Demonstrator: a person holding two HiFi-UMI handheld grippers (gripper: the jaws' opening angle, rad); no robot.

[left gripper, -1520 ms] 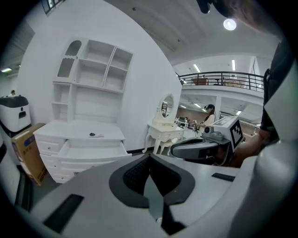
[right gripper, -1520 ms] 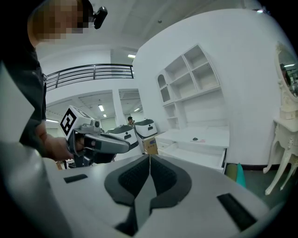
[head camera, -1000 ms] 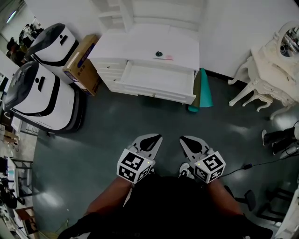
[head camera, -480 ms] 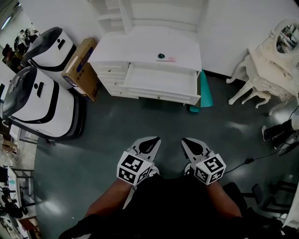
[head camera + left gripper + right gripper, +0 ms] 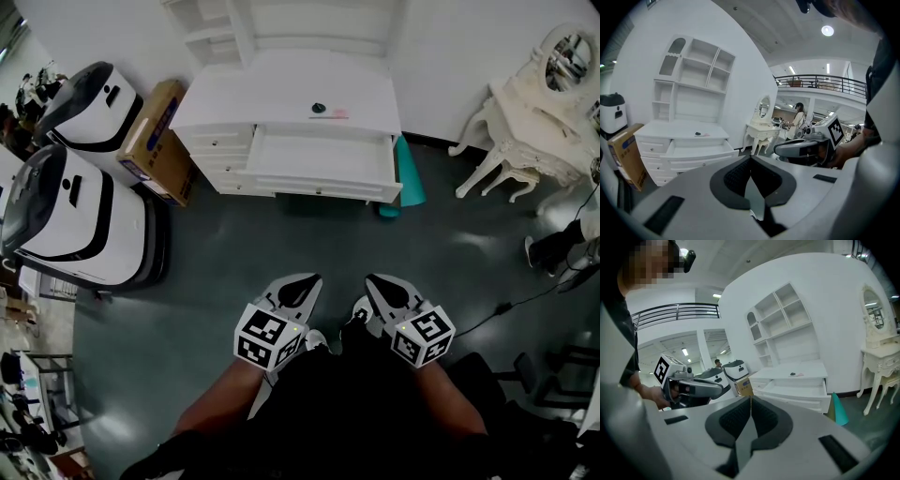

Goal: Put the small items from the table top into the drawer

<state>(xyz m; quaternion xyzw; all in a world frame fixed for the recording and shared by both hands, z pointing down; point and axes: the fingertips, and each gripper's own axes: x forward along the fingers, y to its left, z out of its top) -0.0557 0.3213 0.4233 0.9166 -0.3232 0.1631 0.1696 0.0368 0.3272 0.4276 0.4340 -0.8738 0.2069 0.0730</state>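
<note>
A white desk (image 5: 281, 89) stands far ahead against the wall, its wide drawer (image 5: 322, 157) pulled open and looking bare inside. On the desk top lie a small dark round item (image 5: 319, 108) and a pinkish flat item (image 5: 338, 113); both also show in the left gripper view, the dark item (image 5: 698, 133), and in the right gripper view, the pinkish item (image 5: 799, 374). My left gripper (image 5: 307, 282) and right gripper (image 5: 378, 282) are held close to my body over the floor, far from the desk. Both are shut with nothing in them.
Two white rounded machines (image 5: 80, 197) and a cardboard box (image 5: 157, 141) stand left of the desk. A teal cone (image 5: 409, 178) leans at its right side. A white dressing table with mirror (image 5: 539, 112) is at the far right. A cable (image 5: 506, 305) runs across the dark floor.
The view has shifted slightly as I step towards the desk. Both grippers keep their place in front of me and stay shut.
</note>
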